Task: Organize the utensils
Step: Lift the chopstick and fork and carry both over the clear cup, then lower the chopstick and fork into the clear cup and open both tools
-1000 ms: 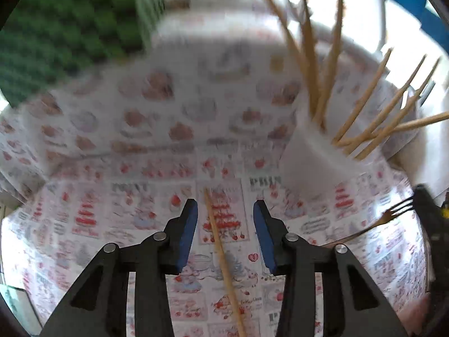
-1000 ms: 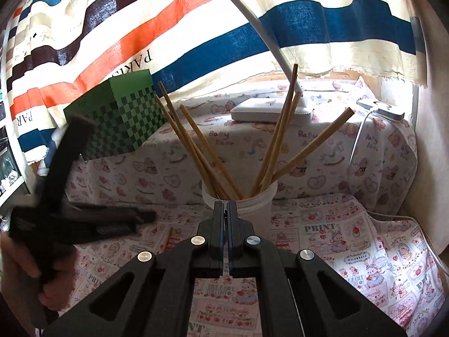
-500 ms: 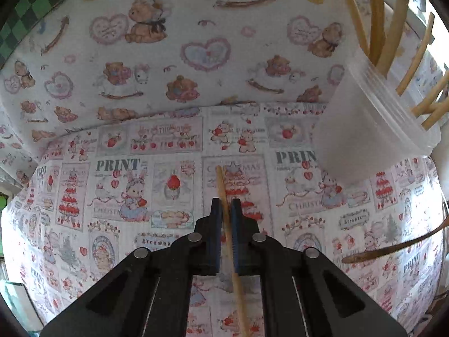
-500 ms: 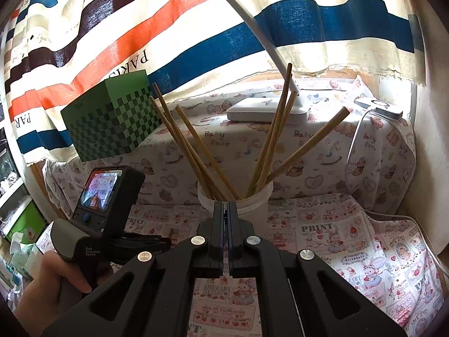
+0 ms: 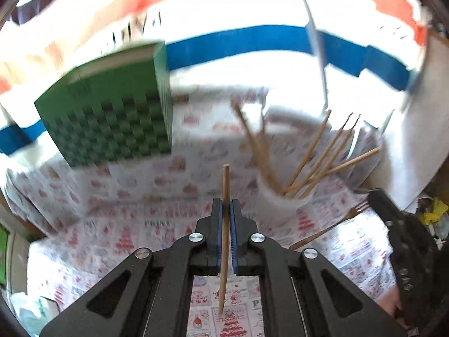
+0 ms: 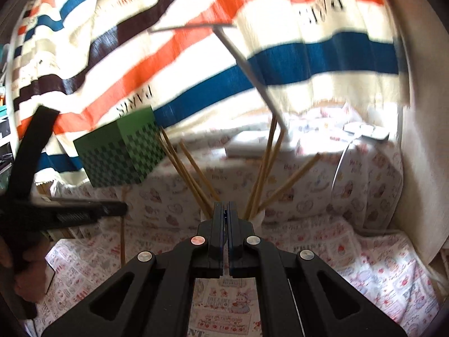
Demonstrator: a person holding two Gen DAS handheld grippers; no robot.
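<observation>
A cartoon-print tablecloth (image 5: 118,224) covers the table. The left gripper (image 5: 225,213) is clamped on one thin wooden chopstick (image 5: 225,185) near the white plastic cup (image 5: 276,205) of chopsticks. The right gripper (image 6: 225,216) is closed, empty.

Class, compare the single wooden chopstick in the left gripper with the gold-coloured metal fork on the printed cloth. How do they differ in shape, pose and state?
The single wooden chopstick is a plain straight stick; the gold-coloured metal fork ends in tines.
The chopstick is clamped between the blue pads of the shut left gripper, lifted off the printed cloth; the fork lies flat on the cloth, untouched.
The chopstick points away from the camera; the fork lies diagonally.
Both are slim eating utensils outside the white plastic cup.
</observation>
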